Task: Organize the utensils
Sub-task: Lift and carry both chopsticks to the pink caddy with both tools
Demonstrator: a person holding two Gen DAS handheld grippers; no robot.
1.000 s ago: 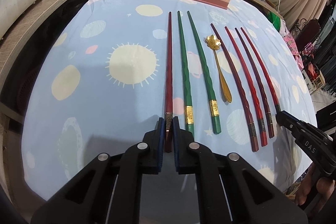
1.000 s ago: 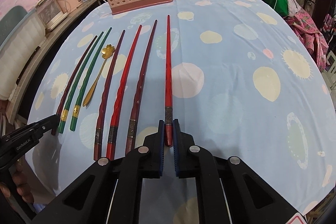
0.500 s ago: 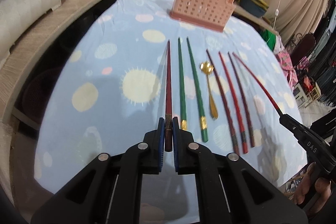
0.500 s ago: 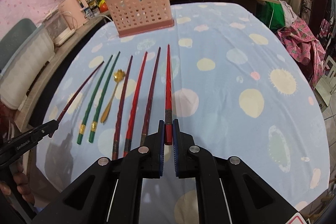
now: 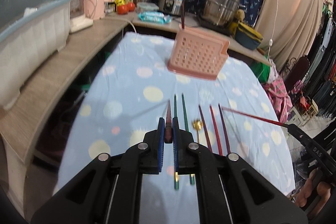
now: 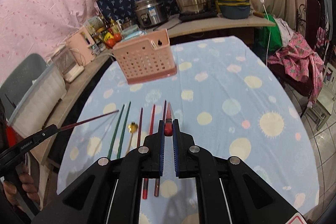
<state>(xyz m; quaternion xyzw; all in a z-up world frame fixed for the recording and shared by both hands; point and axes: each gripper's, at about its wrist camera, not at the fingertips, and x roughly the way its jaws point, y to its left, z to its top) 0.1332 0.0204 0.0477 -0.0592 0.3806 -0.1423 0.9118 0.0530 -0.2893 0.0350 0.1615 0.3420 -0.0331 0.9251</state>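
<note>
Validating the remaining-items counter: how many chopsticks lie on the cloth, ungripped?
5. Two green chopsticks lie left of the gold spoon, and three red chopsticks lie right of it, all partly hidden. The left gripper and right gripper each hold another chopstick.

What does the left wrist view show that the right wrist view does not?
Left wrist only: its own left gripper shut on a dark red chopstick, and a chopstick-like tip standing at the pink basket's far corner. Right wrist only: the right gripper shut on a bright red chopstick, and floor tiles. Both: basket, two green chopsticks, gold spoon, three red chopsticks lying on the tablecloth.
</note>
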